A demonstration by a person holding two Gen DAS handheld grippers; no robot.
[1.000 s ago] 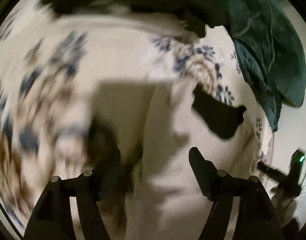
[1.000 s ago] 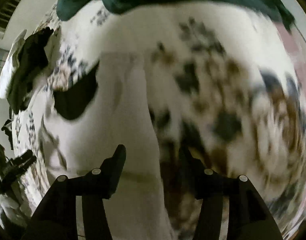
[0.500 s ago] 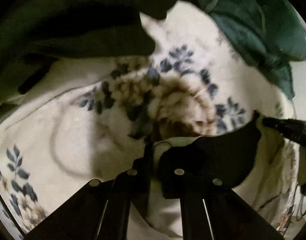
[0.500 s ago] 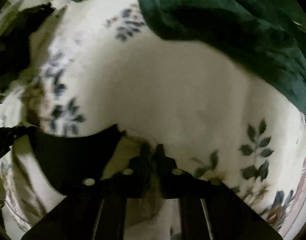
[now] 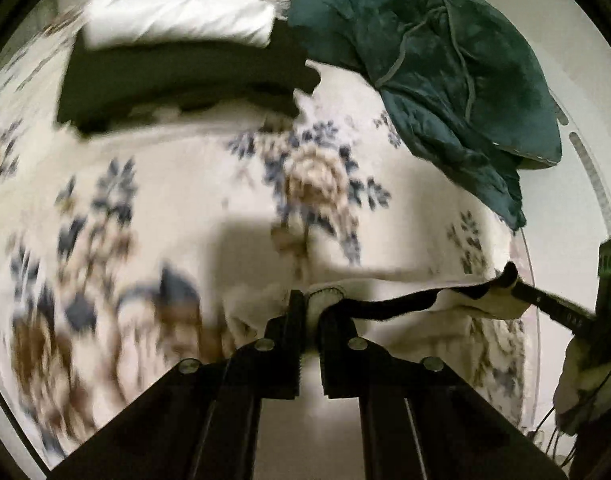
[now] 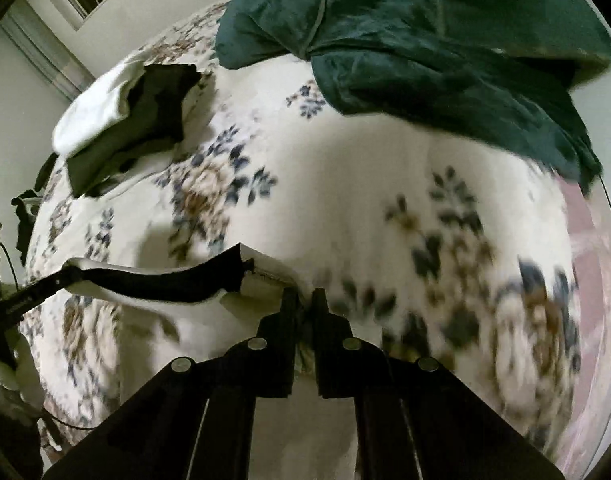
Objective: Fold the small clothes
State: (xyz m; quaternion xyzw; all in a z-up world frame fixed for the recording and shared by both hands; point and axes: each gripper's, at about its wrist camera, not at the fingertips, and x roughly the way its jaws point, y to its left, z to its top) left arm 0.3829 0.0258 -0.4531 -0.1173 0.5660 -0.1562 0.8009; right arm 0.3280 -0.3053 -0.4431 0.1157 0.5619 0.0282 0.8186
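A small white garment with a black panel (image 5: 405,304) hangs stretched between my two grippers above the floral bed cover (image 5: 185,184). My left gripper (image 5: 311,308) is shut on its one top corner. My right gripper (image 6: 303,304) is shut on the other corner; the garment (image 6: 165,284) runs left from it. The right gripper's fingers (image 5: 545,300) show at the right edge of the left wrist view, and the left gripper's fingers (image 6: 37,288) show at the left edge of the right wrist view. The lower part of the garment is hidden below the fingers.
A dark green blanket (image 5: 445,72) is bunched at the far right of the bed, also in the right wrist view (image 6: 425,40). A pile of folded black and white clothes (image 5: 185,52) lies at the far left, also in the right wrist view (image 6: 125,116).
Both grippers closed on the garment's corners a second ago. Since then they have lifted it off the bed and pulled back, so it hangs taut between them.
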